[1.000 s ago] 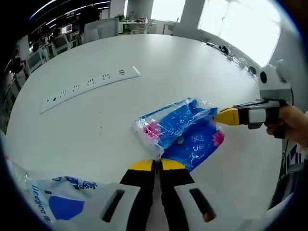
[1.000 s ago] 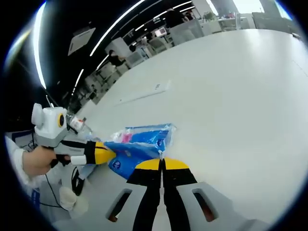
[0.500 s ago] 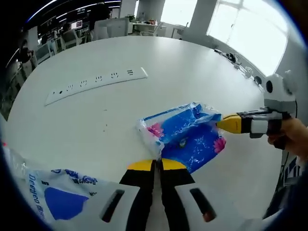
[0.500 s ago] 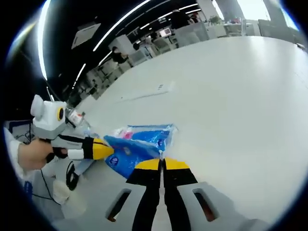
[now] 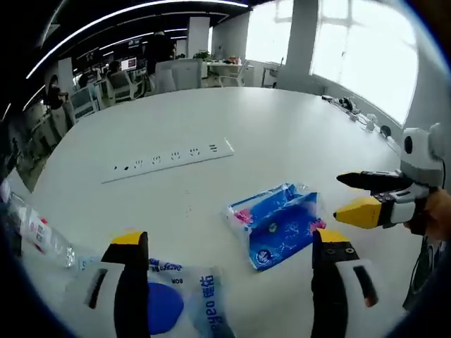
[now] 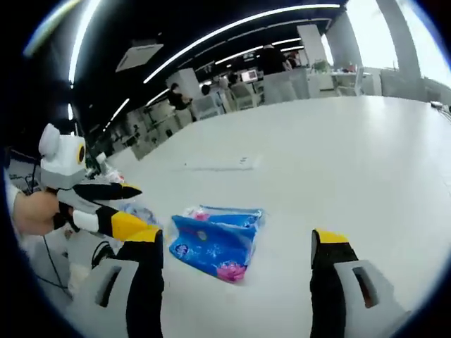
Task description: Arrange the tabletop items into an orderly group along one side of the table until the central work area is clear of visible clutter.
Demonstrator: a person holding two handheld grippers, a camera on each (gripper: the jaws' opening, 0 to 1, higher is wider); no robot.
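Observation:
A blue plastic packet (image 5: 276,225) with pink flowers lies flat on the white round table (image 5: 268,134), and nothing is holding it. My left gripper (image 5: 231,241) is open, its jaws spread wide on the near side of the packet. My right gripper (image 5: 341,196) comes in from the right, held by a hand, and is open just off the packet's right edge. In the right gripper view the packet (image 6: 215,241) lies between and beyond my open right gripper (image 6: 236,241). The left gripper (image 6: 144,210) is open at its left.
A long white power strip (image 5: 169,158) lies farther out on the table, also visible as the power strip (image 6: 215,167). A white bag with blue print (image 5: 173,299) sits close by my left jaw, and a clear wrapped item (image 5: 35,229) lies at the left edge. Desks and chairs stand beyond the table.
Both grippers were shut on the packet's edges and have opened and let go of it. Both have pulled back a little; the packet now rests on the table.

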